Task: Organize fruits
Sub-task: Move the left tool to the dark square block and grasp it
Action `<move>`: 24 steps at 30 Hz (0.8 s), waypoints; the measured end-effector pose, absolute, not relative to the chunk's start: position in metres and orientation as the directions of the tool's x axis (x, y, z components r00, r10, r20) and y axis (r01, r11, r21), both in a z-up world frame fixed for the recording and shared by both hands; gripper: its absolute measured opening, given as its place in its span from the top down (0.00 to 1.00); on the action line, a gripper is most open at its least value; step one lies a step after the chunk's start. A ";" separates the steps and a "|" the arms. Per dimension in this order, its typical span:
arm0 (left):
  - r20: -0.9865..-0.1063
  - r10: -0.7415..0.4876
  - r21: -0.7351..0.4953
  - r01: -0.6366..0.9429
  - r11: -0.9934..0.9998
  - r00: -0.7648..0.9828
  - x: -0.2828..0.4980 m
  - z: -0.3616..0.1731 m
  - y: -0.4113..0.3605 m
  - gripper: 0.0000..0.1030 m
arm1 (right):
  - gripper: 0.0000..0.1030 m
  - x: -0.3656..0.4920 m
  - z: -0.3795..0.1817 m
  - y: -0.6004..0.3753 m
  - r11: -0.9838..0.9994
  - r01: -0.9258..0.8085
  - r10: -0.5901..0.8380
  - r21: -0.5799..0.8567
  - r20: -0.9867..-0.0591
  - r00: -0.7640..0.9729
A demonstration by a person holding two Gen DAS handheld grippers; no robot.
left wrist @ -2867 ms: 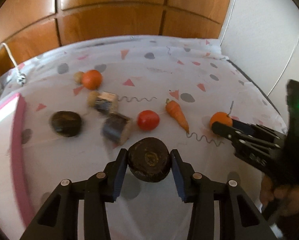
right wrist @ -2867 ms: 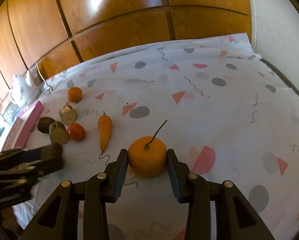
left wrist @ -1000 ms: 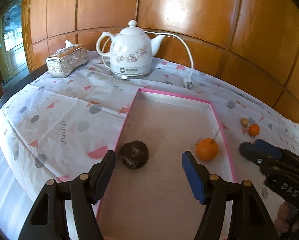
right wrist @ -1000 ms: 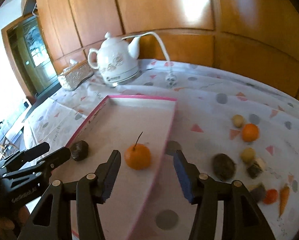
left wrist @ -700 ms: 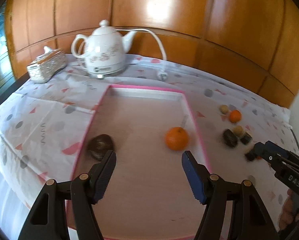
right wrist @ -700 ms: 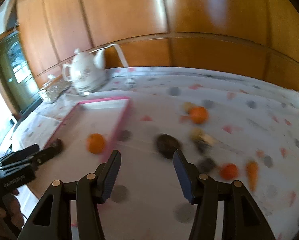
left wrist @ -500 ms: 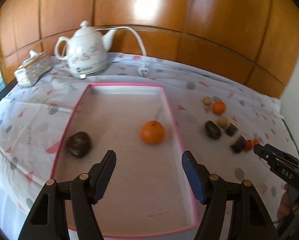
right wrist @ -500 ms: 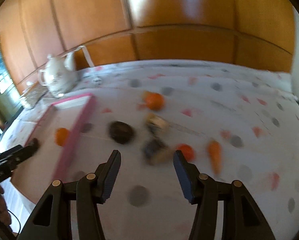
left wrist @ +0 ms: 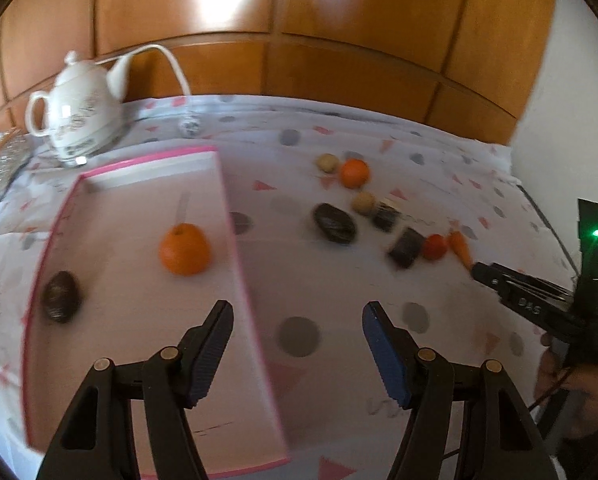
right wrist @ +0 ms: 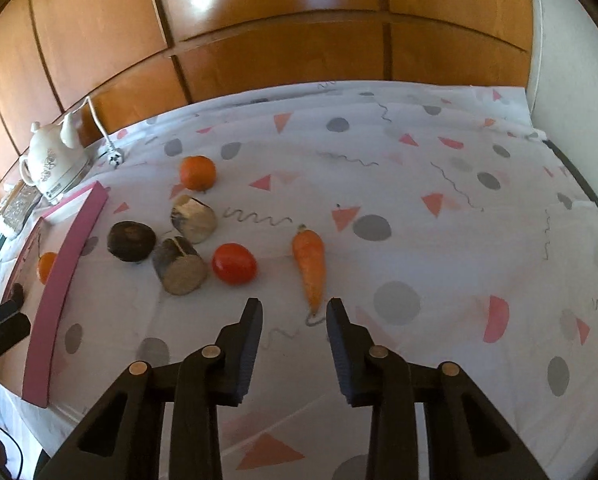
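Inside, one pink tray (left wrist: 235, 240) holds one orange (left wrist: 184, 249) and one dark round fruit (left wrist: 61, 297). Outside on the cloth (right wrist: 419, 208) lie another orange (right wrist: 197, 173), one carrot (right wrist: 310, 264) and one tomato (right wrist: 234, 263). Both the left gripper (left wrist: 297, 334), above the tray's edge, and the right gripper (right wrist: 294, 330), just short of the carrot's tip, gape wide and empty.

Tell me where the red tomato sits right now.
In the right wrist view, the red tomato lies on the patterned tablecloth, between the cut brown log piece and the orange carrot.

Two forward-looking wrist fisheyes low over the table, both sharing the pink tray (left wrist: 235, 240) and the carrot (right wrist: 310, 266).
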State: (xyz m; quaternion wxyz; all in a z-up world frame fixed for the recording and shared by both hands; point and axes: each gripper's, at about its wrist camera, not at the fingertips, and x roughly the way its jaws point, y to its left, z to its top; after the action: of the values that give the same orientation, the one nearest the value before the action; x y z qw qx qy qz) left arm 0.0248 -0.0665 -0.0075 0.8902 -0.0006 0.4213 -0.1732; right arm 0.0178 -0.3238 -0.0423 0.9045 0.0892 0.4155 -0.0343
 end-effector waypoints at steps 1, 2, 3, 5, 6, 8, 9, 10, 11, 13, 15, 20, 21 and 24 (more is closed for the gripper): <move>-0.750 -0.319 -0.145 0.326 0.934 0.579 0.026 -0.009 -0.073 0.39 | 0.68 0.019 -0.044 -0.324 0.981 0.143 0.005 0.130 -0.758 0.653; -0.753 -0.323 -0.138 0.343 0.929 0.573 0.028 -0.010 -0.081 0.40 | 0.68 0.018 -0.044 -0.325 0.981 0.148 0.001 0.129 -0.757 0.653; -0.755 -0.332 -0.137 0.359 0.923 0.566 0.030 -0.011 -0.087 0.41 | 0.68 0.018 -0.045 -0.327 0.980 0.152 -0.003 0.127 -0.758 0.652; -0.751 -0.350 -0.137 0.387 0.912 0.560 0.035 -0.013 -0.101 0.42 | 0.67 0.018 -0.048 -0.331 0.978 0.163 -0.008 0.129 -0.759 0.651; -0.750 -0.357 -0.130 0.405 0.905 0.558 0.037 -0.014 -0.109 0.42 | 0.67 0.018 -0.049 -0.333 0.977 0.167 -0.008 0.133 -0.760 0.649; -0.745 -0.373 -0.125 0.434 0.892 0.553 0.042 -0.016 -0.121 0.44 | 0.68 0.020 -0.050 -0.335 0.975 0.171 -0.006 0.138 -0.761 0.649; -0.746 -0.383 -0.125 0.450 0.884 0.544 0.046 -0.017 -0.129 0.46 | 0.68 0.020 -0.050 -0.336 0.975 0.174 -0.009 0.139 -0.758 0.652; -0.747 -0.396 -0.128 0.469 0.874 0.535 0.049 -0.019 -0.137 0.46 | 0.67 0.021 -0.049 -0.338 0.974 0.176 -0.009 0.141 -0.755 0.655; -0.742 -0.404 -0.123 0.483 0.867 0.536 0.052 -0.019 -0.145 0.46 | 0.67 0.021 -0.049 -0.340 0.973 0.178 -0.007 0.147 -0.751 0.660; -0.740 -0.404 -0.108 0.499 0.860 0.538 0.058 -0.021 -0.158 0.46 | 0.67 0.021 -0.049 -0.342 0.972 0.183 -0.009 0.150 -0.749 0.663; -0.739 -0.415 -0.112 0.511 0.852 0.530 0.066 -0.023 -0.170 0.44 | 0.67 0.021 -0.051 -0.347 0.966 0.192 0.002 0.171 -0.751 0.660; -0.750 -0.404 -0.101 0.512 0.853 0.524 0.082 -0.035 -0.183 0.42 | 0.67 0.020 -0.057 -0.353 0.958 0.200 0.025 0.207 -0.752 0.659; -0.752 -0.409 -0.110 0.513 0.851 0.517 0.085 -0.038 -0.185 0.42 | 0.67 0.019 -0.058 -0.354 0.957 0.200 0.030 0.213 -0.752 0.659; -0.751 -0.413 -0.111 0.518 0.848 0.515 0.090 -0.045 -0.189 0.47 | 0.67 0.019 -0.059 -0.354 0.957 0.192 0.036 0.217 -0.746 0.664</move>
State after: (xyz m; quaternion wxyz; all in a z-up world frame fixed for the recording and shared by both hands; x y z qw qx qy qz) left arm 0.0898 -0.1892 -0.0446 0.8681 0.0634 0.4129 -0.2681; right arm 0.0189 -0.3537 -0.0586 0.9015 0.1399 0.4073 -0.0434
